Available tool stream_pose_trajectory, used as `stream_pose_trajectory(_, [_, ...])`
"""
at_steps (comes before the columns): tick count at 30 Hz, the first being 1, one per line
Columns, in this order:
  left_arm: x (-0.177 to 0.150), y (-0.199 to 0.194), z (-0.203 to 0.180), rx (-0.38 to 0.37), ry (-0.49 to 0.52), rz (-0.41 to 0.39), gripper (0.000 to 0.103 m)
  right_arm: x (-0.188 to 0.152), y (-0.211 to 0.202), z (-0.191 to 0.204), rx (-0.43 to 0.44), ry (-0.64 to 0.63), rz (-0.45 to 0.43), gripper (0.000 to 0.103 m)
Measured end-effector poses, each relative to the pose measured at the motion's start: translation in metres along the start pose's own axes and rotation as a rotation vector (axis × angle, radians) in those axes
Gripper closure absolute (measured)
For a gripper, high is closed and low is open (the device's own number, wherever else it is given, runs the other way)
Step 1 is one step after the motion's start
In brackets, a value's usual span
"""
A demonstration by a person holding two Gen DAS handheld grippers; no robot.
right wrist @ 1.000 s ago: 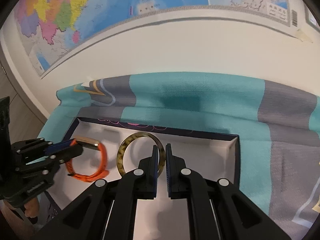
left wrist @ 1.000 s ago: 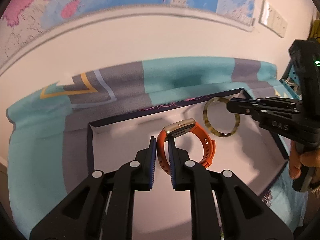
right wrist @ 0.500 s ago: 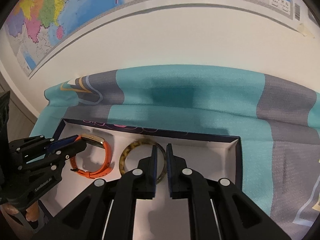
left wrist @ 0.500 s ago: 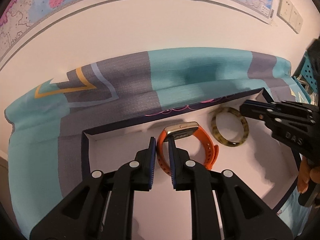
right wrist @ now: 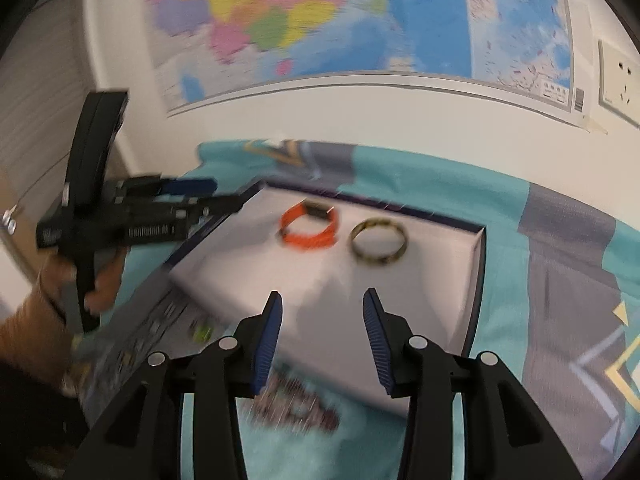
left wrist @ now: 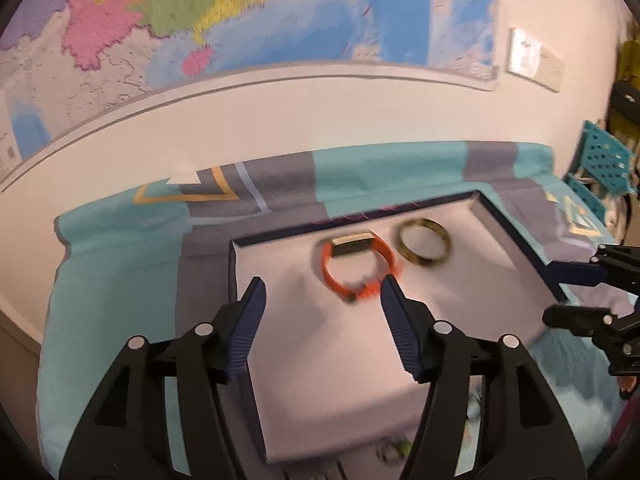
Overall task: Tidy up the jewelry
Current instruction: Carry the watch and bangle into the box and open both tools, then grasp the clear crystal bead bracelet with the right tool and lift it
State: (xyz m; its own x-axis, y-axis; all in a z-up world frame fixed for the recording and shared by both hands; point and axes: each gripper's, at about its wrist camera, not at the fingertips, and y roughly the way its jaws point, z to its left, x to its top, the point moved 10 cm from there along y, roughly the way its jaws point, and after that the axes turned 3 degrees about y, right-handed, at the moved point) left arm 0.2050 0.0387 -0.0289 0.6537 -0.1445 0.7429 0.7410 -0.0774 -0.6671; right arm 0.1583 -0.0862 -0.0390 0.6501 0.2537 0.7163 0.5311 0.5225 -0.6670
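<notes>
An orange watch band (left wrist: pixel 354 266) with a gold face and a tortoiseshell bangle (left wrist: pixel 424 243) lie side by side in a white-lined box (left wrist: pixel 328 384) with a dark rim. In the right wrist view the band (right wrist: pixel 310 227) lies left of the bangle (right wrist: pixel 378 243) in the box (right wrist: pixel 400 340). My left gripper (left wrist: pixel 322 292) is open and empty, pulled back above the box, short of the band. My right gripper (right wrist: pixel 322 306) is open and empty, short of both pieces. Each gripper shows in the other's view, the left (right wrist: pixel 188 196) and the right (left wrist: pixel 576 292).
The box sits on a teal and grey patterned cloth (left wrist: pixel 120 280) over the table. A wall with a coloured map (right wrist: pixel 320 20) stands behind. A teal perforated crate (left wrist: pixel 604 160) is at the far right. Small blurred items (right wrist: pixel 200 334) lie near the box's front.
Both grippers opened and let go, the left of the orange band, the right of the bangle. Both pulled back and up from the box. The two pieces now lie in the box.
</notes>
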Motion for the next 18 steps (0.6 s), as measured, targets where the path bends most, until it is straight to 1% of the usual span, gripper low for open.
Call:
stream_pose_trajectory(3, [-0.019,-0.023,-0.012,-0.033,0.012,-0.027,0.04,-0.024,-0.008,0.01,0.009,-0.019,0.022,0.063])
stream_pose_trajectory(5, [-0.03,-0.032,-0.016,-0.042,0.015,-0.033,0.039,-0.042,-0.008,0.015,-0.009,-0.039,0.052,0.063])
stream_pose_trajectory(7, [-0.044,-0.038,-0.023,-0.046,0.031,-0.029,0.038,-0.053,-0.005,0.02,-0.009,-0.057,0.071,0.063])
stream_pose_trajectory(11, [-0.068,-0.046,-0.033,-0.066,0.025,-0.02,0.037,-0.059,0.006,0.025,-0.048,-0.094,0.085,0.063])
stream_pose_trajectory(14, [-0.081,-0.046,-0.036,-0.063,0.021,-0.006,0.036,-0.061,0.012,0.03,-0.058,-0.116,0.088,0.059])
stream_pose_trajectory(18, [-0.094,-0.045,-0.04,-0.072,0.009,0.014,0.036,-0.061,0.019,0.034,-0.06,-0.133,0.094,0.059])
